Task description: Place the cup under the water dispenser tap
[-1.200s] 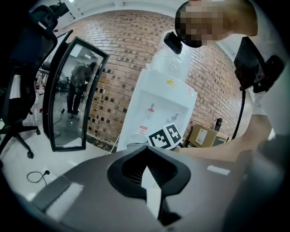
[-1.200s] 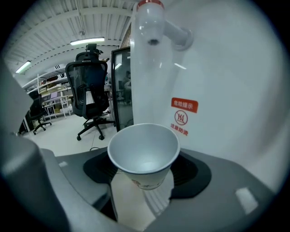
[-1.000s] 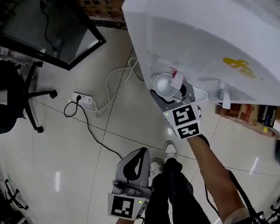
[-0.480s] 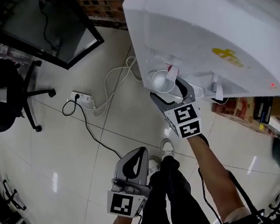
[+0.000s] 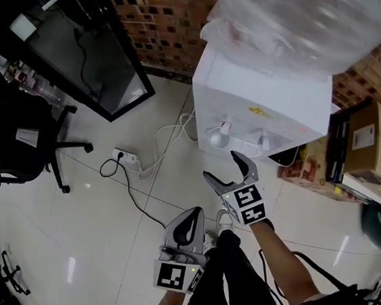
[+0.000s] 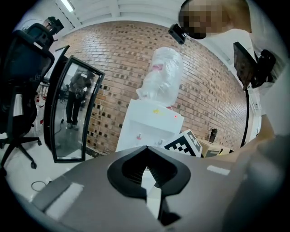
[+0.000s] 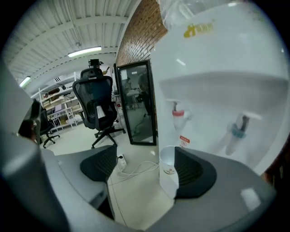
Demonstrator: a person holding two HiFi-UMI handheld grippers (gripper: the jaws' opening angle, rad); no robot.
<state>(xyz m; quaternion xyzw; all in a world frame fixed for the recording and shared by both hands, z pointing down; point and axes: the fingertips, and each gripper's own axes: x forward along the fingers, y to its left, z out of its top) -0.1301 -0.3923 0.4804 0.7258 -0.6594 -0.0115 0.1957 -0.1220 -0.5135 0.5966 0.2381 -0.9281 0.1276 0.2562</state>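
A white paper cup (image 5: 217,137) stands in the white water dispenser's (image 5: 266,95) recess, right under the red tap (image 5: 225,124). In the right gripper view the cup (image 7: 168,159) sits below that red tap (image 7: 177,113), with a blue tap (image 7: 237,131) further right. My right gripper (image 5: 221,165) hangs in front of the cup and apart from it. Its jaws have just opened wide and hold nothing (image 7: 145,176). Lower left, above the person's legs, my left gripper (image 5: 194,213) is shut and empty; its pads meet (image 6: 147,174).
A wrapped water bottle (image 5: 291,14) tops the dispenser. A power strip (image 5: 127,157) with white and black cables lies on the tiled floor to the left. An office chair (image 5: 12,145) and a black-framed glass door (image 5: 91,57) stand further left, cardboard boxes (image 5: 364,142) to the right.
The right gripper had its jaws around the cup at the tap; now it has drawn back and up, leaving the cup standing. Both grippers rose, and the view has pulled away from the dispenser.
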